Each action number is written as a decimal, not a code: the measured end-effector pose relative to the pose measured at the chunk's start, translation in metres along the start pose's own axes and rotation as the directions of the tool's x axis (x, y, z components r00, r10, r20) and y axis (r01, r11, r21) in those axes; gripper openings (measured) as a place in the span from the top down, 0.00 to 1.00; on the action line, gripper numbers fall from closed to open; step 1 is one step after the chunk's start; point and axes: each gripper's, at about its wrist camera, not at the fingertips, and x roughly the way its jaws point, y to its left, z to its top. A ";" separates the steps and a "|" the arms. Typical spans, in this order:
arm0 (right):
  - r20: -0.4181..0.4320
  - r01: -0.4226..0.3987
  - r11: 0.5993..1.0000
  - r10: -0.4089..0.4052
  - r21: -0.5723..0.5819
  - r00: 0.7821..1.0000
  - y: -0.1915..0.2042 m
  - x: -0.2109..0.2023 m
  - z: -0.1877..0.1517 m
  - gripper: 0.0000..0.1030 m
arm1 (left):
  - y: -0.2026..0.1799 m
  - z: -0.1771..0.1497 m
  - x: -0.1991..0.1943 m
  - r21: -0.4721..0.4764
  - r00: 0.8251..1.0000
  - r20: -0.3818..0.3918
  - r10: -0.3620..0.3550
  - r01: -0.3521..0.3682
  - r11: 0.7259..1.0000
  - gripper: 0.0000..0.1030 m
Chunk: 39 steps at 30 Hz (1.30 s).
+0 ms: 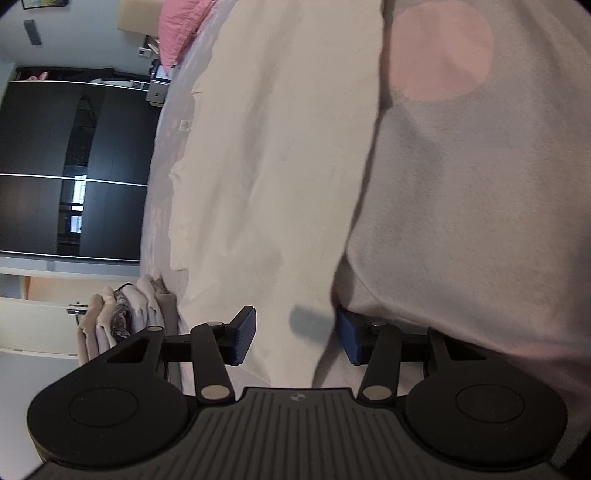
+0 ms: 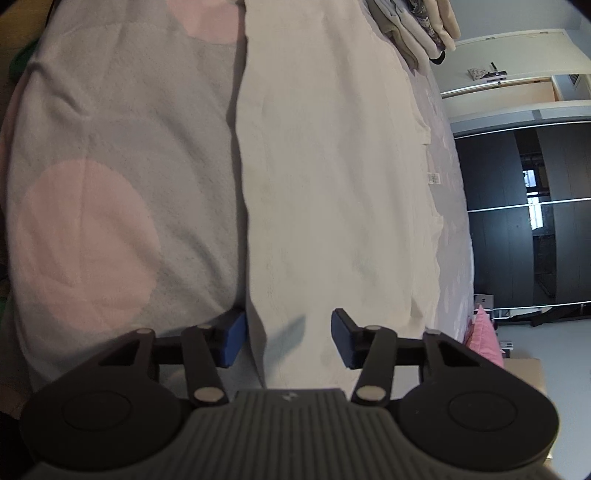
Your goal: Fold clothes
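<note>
The left gripper (image 1: pixel 293 334) and the right gripper (image 2: pixel 288 338) both stand about half open, blue pads apart with nothing pinched between them, each poised low over the near edge of a cream-white cotton garment (image 1: pixel 273 166) spread flat along a bed. In both wrist views that edge runs into the gap between the pads, but no pad can be seen pressing on the cloth. The garment lies lengthwise beside, and partly under the edge of, a grey knitted blanket with large pale-pink circles (image 2: pixel 122 155), over a pale lilac bedsheet (image 1: pixel 162 155). A small white label (image 2: pixel 434 178) shows near the garment's far side. Beyond it sits a stack of folded clothes in beige and grey (image 1: pixel 122 321), then a bright pink quilted pillow (image 1: pixel 181 26) and a dark sliding-door wardrobe (image 1: pixel 55 166). The step in hand appears to be taking hold of the hem for a fold; next, both sets of pads would need to close on the fabric's edge together before lifting it.
</note>
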 end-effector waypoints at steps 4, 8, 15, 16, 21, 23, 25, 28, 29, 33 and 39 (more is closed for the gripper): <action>-0.026 0.028 1.000 -0.027 0.006 0.999 -0.001 0.003 -0.007 0.49 | 0.005 -0.003 0.010 -0.042 0.998 -0.069 0.011 -0.014 0.999 0.90; -0.034 0.018 1.000 -0.018 -0.009 0.999 0.005 0.005 -0.009 0.82 | 0.007 -0.003 0.011 -0.077 0.997 -0.073 -0.012 0.006 0.997 0.98; -0.059 0.069 0.995 -0.065 0.065 0.996 -0.011 0.001 -0.008 0.97 | 0.057 -0.001 -0.011 -0.388 0.995 -0.078 -0.067 0.031 0.921 0.99; -0.063 0.090 0.991 -0.084 0.099 0.995 -0.020 -0.002 -0.008 0.97 | 0.066 -0.001 -0.018 -0.435 0.995 -0.073 -0.074 0.035 0.900 0.99; -0.047 0.167 0.959 -0.160 0.228 0.986 -0.070 -0.034 -0.007 0.97 | 0.115 0.000 -0.060 -0.541 1.000 0.005 -0.025 0.024 0.840 0.99; -0.040 0.201 0.946 -0.197 0.255 0.980 -0.087 -0.050 -0.007 0.97 | 0.133 -0.001 -0.079 -0.577 0.999 0.032 -0.002 0.020 0.817 0.99; -0.036 0.227 0.929 -0.227 0.291 0.973 -0.104 -0.067 -0.009 0.97 | 0.150 -0.003 -0.096 -0.608 0.998 0.055 0.020 0.017 0.793 0.99; -0.029 0.252 0.910 -0.257 0.330 0.966 -0.125 -0.093 -0.013 0.97 | 0.174 -0.011 -0.117 -0.649 0.996 0.081 0.041 0.022 0.761 0.99; -0.026 0.260 0.907 -0.267 0.332 0.963 -0.130 -0.101 -0.014 0.97 | 0.179 -0.013 -0.124 -0.656 0.995 0.089 0.042 0.026 0.754 0.99; -0.011 0.262 0.911 -0.272 0.319 0.962 -0.139 -0.135 -0.016 0.97 | 0.191 -0.018 -0.146 -0.659 0.993 0.111 0.031 0.050 0.751 0.99; -0.001 0.255 0.920 -0.267 0.298 0.964 -0.135 -0.171 -0.020 0.97 | 0.195 -0.026 -0.161 -0.643 0.992 0.124 -0.015 0.091 0.760 0.99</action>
